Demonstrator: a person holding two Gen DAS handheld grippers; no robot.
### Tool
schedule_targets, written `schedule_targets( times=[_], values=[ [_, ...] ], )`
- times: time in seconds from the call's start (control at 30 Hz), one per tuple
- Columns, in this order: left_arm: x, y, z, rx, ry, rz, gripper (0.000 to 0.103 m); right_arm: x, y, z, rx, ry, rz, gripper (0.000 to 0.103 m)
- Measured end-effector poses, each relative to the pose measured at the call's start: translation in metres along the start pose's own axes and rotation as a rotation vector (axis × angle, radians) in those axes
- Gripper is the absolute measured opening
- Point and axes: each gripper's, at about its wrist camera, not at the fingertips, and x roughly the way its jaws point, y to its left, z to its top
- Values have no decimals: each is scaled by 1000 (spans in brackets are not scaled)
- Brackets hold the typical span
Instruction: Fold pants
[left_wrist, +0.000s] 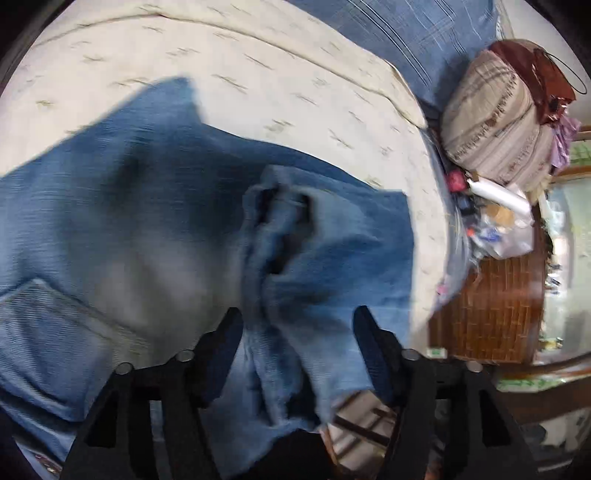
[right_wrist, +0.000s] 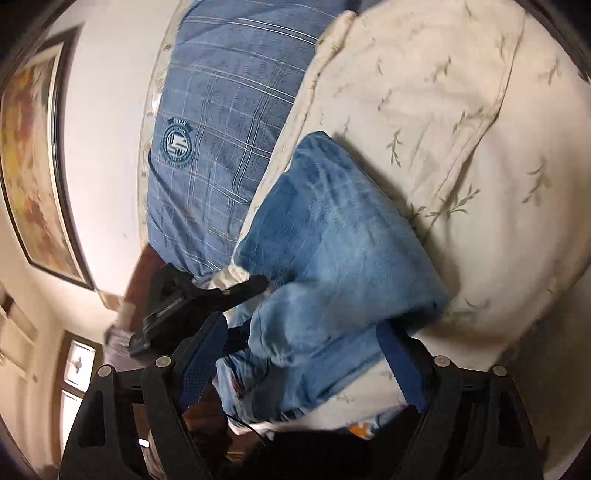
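- The jeans (left_wrist: 155, 206) lie on the bed (left_wrist: 280, 85), on its cream leaf-print cover, already doubled over into a thick wad near the bed's near edge. A blue plaid pillow (right_wrist: 218, 122) sits at the far end, well apart from the denim.
- The left tongs (left_wrist: 297, 325) stand about half open. A bunched seam ridge of the jeans runs up between the jaws, but the pads don't press on it, so nothing is gripped.
- The right tongs (right_wrist: 303, 339) are also parted fairly wide, with the rounded folded edge of the jeans (right_wrist: 332, 251) bulging between the jaws. It looks loose there rather than pinched, though blur makes this hard to call.
- Key relation: the denim sits straight ahead of and below both tongs, with its long axis running away from the near edge toward the pillow end.
- In the right wrist view the left tongs (right_wrist: 251, 286) show at the other side of the fold, so both hands look about equally close.
- Best guess is a fold has just been laid down, and the next move needs a fresh pinch at the near edge.
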Motion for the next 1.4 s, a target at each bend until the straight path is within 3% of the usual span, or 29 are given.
schedule_targets(
  times=[0.03, 0.07, 0.1, 0.17, 0.33, 0.47, 0.57, 0.63, 0.67, 0.7, 0.77, 0.83, 0.9, 0.93, 0.97, 1.07, 1.1, 1.13, 1.17, 1.2, 1.27, 1.33, 1.37, 1.4],
  values=[
    [1, -8, 0, 24, -10, 20, 34, 5, -3, 3, 10, -1, -10, 52],
    [1, -13, 0, 48, -11, 20, 23, 11, -6, 7, 20, 11, -42, 12],
    [1, -18, -2, 67, 2, 8, 12, 10, -9, 10, 31, 10, -47, 6],
    [-10, -25, -11, 78, 9, -27, 9, 5, -1, 8, 29, 4, -6, 6],
    [-38, -7, -50, 75, -45, 19, 9, 10, 22, -14, -61, 121, 69, 6],
    [-28, 33, -62, -31, -61, 95, 11, 47, 2, -30, -29, 228, 16, 7],
    [-17, 47, -59, -94, -38, 60, 12, 62, -14, -24, 25, 236, -34, 13],
    [-26, 40, -60, -51, -54, 53, 12, 55, -4, -22, -10, 257, -74, 21],
    [-35, 35, -64, -16, -70, 51, 12, 49, 3, -23, -56, 273, -105, 40],
    [-44, 33, -69, 16, -90, 50, 12, 39, 16, -24, -129, 301, -127, 51],
    [-65, 32, -73, 57, -143, 35, 18, 19, 42, -25, -236, 327, -86, 52],
    [-75, 27, -70, 52, -209, 30, 43, -6, 68, -15, -338, 248, -56, 53],
    [-74, 30, -67, 33, -237, 44, 52, -22, 85, 10, -407, 105, -72, 76],
    [-64, 31, -61, 4, -212, 41, 52, -22, 89, 22, -421, 56, -118, 78],
    [-52, 30, -66, -17, -184, 29, 52, -11, 89, 39, -427, 24, -188, 78],
    [-26, 31, -59, -60, -132, 35, 45, 39, 83, 71, -418, 35, -272, 78],
    [-19, 27, -53, -52, -137, 76, 28, 50, 78, 70, -420, 44, -313, 77],
    [-18, 22, -49, -42, -136, 111, 22, 67, 77, 77, -422, 63, -344, 71],
    [-19, 16, -46, -40, -141, 115, 22, 83, 78, 81, -426, 96, -335, 28],
    [-25, 13, -44, -49, -172, 107, 20, 92, 83, 78, -455, 107, -342, 18],
    [-34, 8, -40, -40, -244, 167, 20, 95, 111, 71, -610, 52, -346, 15],
    [-22, 10, -34, -29, -253, 278, 20, 99, 111, 64, -696, 33, -444, 15],
    [-13, 13, -32, -32, -232, 292, 20, 111, 98, 66, -715, 71, -544, 17],
    [-10, 12, -33, -19, -238, 298, 20, 118, 83, 68, -699, 110, -607, 30]
  ],
)
